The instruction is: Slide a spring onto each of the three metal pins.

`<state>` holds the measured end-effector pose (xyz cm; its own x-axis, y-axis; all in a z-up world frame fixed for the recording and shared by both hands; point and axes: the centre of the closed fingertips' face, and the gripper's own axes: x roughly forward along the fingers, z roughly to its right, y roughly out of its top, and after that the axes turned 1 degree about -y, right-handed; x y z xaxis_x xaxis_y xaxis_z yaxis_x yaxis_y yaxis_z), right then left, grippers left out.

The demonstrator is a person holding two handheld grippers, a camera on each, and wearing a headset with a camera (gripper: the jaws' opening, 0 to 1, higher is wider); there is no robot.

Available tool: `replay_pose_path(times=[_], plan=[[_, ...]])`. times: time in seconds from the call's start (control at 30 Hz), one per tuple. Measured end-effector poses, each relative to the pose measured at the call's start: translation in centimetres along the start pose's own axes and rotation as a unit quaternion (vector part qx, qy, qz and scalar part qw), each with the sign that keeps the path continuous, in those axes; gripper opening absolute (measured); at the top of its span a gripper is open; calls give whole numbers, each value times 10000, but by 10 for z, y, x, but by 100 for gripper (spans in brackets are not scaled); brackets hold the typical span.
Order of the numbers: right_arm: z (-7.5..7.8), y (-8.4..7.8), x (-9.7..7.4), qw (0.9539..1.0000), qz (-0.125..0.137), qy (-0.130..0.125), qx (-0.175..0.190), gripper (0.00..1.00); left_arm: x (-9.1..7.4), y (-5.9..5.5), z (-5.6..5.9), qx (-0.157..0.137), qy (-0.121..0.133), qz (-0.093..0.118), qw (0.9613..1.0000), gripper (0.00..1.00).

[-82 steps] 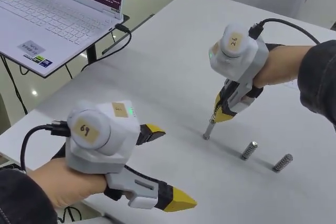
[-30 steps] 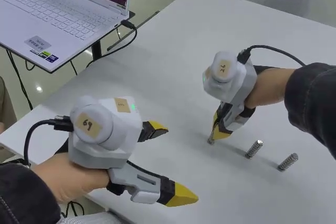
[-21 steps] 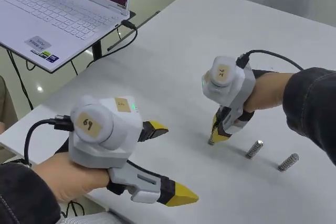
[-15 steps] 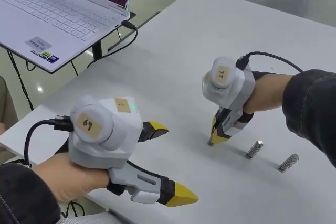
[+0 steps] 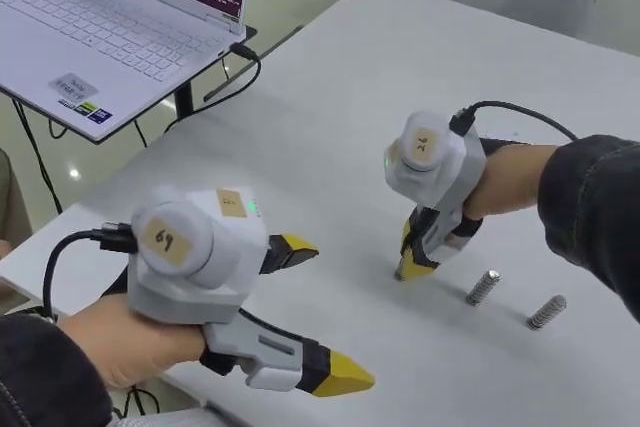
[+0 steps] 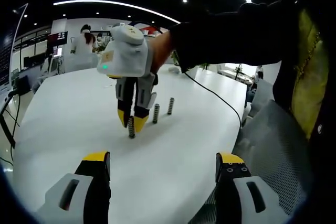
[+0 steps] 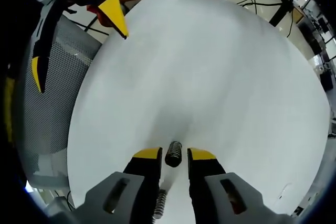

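- The right gripper (image 5: 411, 269) has its jaws narrowly parted, straddling the third spring (image 7: 173, 154) without seeming to pinch it.
- The spring looks seated on its pin, so lift away straight along the pin and brush nothing.
- The nearer sprung pin (image 5: 482, 288) and the farther sprung pin (image 5: 546, 312) stand to its right.
- The left gripper (image 6: 163, 157) is wide open and empty, well apart.

Your left gripper (image 6: 163, 161) shows its two yellow-tipped jaws at 7 and 5 o'clock, spread wide above the white tabletop (image 6: 63, 114); towards 11 o'clock from centre your white right gripper (image 6: 130, 121) points down, its yellow tips either side of the top of a small upright spring-wrapped metal pin (image 6: 131, 130); a second such pin (image 6: 156, 114) stands at its 1 o'clock, a third pin (image 6: 170, 105) just beyond; a grey mesh chair (image 6: 273, 145) sits at 4 o'clock.
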<state>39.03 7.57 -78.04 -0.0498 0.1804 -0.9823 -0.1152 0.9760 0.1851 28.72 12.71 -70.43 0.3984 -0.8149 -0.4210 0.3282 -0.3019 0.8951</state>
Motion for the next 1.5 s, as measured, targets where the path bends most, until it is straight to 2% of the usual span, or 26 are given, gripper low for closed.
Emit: replay_pose_path(times=[0.33,0.5,0.67,0.83,1.0,1.13,1.27,1.5], plan=[[-4,-1,-11,9997,176,-83,163,30,0,3,1,64,-13,-21,10000,80],[-8,0,-20,9992,284,-157,213,31,0,7,0,108,-12,-28,9999,80],[-9,3,-34,9973,555,-276,402,34,-1,9,-1,160,8,-48,9999,80],[-10,2,-53,9945,777,-500,496,35,-2,11,-2,199,30,-83,9998,80],[-12,2,-78,9884,1104,-822,636,36,-3,16,-5,236,78,-53,9997,80],[-18,-1,-103,9809,1382,-1122,780,37,-3,25,-5,277,92,-7,9996,80],[-24,-2,-123,9712,1712,-1370,928,37,-2,30,-4,321,92,24,9994,80],[-40,-18,-149,9557,2028,-1772,1189,38,-1,41,1,419,54,68,9991,81]])
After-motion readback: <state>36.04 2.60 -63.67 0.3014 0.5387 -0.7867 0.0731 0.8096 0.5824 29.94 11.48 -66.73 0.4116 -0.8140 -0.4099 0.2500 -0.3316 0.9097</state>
